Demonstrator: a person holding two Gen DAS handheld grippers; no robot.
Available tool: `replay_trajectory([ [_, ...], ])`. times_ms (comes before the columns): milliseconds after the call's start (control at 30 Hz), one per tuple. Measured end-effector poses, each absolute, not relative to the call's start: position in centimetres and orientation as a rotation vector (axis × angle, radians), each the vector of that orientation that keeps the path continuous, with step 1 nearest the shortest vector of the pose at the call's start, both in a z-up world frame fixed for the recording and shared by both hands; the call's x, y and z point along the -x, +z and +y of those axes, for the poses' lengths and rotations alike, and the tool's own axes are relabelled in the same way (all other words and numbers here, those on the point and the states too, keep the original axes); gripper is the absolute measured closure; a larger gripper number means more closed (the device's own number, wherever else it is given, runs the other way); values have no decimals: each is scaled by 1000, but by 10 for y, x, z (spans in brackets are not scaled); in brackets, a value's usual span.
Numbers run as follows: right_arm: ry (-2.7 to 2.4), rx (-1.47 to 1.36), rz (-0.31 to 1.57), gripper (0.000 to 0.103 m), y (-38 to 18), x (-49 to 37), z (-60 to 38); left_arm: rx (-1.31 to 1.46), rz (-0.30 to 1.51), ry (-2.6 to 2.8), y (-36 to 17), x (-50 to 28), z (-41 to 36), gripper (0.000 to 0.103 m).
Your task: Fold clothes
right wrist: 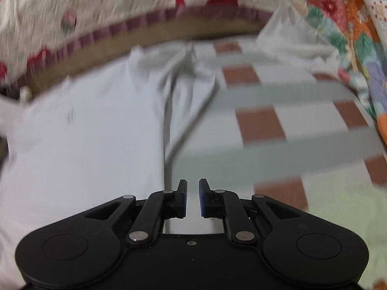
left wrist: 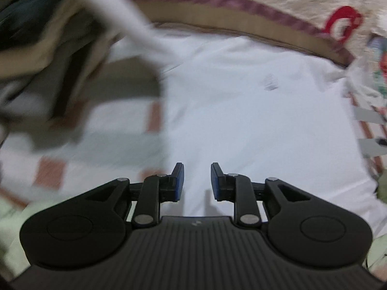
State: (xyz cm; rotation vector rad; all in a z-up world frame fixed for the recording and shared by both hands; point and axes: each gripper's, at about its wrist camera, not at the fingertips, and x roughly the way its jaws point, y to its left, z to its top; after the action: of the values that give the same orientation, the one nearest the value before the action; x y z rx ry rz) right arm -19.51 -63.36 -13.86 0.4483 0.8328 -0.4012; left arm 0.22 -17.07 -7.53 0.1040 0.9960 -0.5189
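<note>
A white garment (left wrist: 254,111) lies spread on a checked bed sheet (left wrist: 50,171); it fills the middle of the left wrist view. A small dark mark (left wrist: 271,83) shows on it. My left gripper (left wrist: 197,181) is open and empty above the garment's near part. In the right wrist view the same white garment (right wrist: 84,133) lies at the left, with a folded strip or sleeve (right wrist: 183,91) along its right edge. My right gripper (right wrist: 192,198) is open with a narrow gap, empty, over that edge.
A pile of beige and dark clothes (left wrist: 41,48) sits at the upper left of the left wrist view, with a white strip (left wrist: 125,17) hanging blurred over it. A fluffy blanket with a purple border (right wrist: 72,19) lies behind. A floral quilt (right wrist: 343,24) is at the right.
</note>
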Motion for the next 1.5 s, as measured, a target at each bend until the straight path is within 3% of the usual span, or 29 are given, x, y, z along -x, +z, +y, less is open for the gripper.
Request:
replay_trajectory([
  [200,-420,-471,758,68,-160,122,-685,-105,925,-700,-84,-34,-251,78],
  [333,-499,-435,761,64,-185,88,-709,-96,908,-760,-91,-47,-279,70],
  [467,-531,-422,759,47,-202,65,-722,-114,906,-781,-102,-60,-294,70],
  [567,-554,-342,742,47,-212,49,-721,-133,909,-793,-115,-70,-300,69],
  [600,-535,-301,736,51,-213,43,-719,-142,911,-793,-121,-73,-302,69],
  [633,-508,-263,734,66,-213,37,-718,-156,913,-789,-125,-76,-303,70],
  [667,-484,-242,745,99,-211,30,-719,-171,918,-783,-131,-79,-304,70],
  [733,-515,-186,743,100,-193,22,-722,-187,934,-766,-138,-85,-303,70],
  [933,-727,106,417,100,-85,52,-694,-145,960,-706,-149,-98,-295,69],
  [1033,-784,261,310,100,-61,76,-660,-112,966,-716,-153,-98,-299,69],
  [1267,-629,29,682,100,-135,111,-644,-101,937,-791,-154,-87,-327,68],
  [1500,-613,-79,737,100,-165,161,-602,-83,889,-949,-149,-66,-369,61],
])
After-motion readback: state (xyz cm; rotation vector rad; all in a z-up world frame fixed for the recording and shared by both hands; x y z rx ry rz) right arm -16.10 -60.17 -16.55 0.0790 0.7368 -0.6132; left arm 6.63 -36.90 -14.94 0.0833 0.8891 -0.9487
